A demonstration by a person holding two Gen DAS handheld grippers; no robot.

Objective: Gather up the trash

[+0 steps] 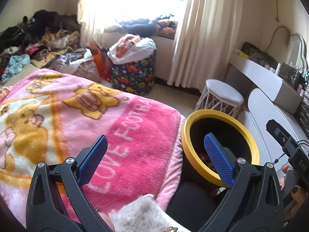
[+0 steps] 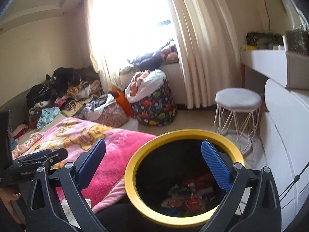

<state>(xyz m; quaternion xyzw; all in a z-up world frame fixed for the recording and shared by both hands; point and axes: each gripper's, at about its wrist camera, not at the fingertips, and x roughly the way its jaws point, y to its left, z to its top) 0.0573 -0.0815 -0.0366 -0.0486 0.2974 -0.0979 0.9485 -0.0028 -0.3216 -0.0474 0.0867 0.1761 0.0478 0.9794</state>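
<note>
A black bin with a yellow rim [image 2: 133,166] stands beside the bed; crumpled wrappers [image 2: 185,197] lie at its bottom. My right gripper [image 2: 153,163] hangs open above the bin's mouth, nothing between its blue pads. In the left wrist view the same bin [image 1: 251,145] sits at the right. My left gripper [image 1: 154,158] is open and empty, its left finger over the pink blanket [image 1: 96,116] and its right finger over the bin. The right gripper's body [image 1: 289,154] shows at the right edge of that view, and the left gripper's body [image 2: 36,160] at the left edge of the right wrist view.
Clothes are piled [image 1: 38,38] at the head of the bed. A dinosaur-print hamper [image 2: 156,106] with a white bag stands by the curtain [image 2: 193,48]. A white stool [image 2: 237,100] and white dresser [image 2: 285,125] stand right of the bin. A fluffy white sleeve [image 1: 143,212] shows below.
</note>
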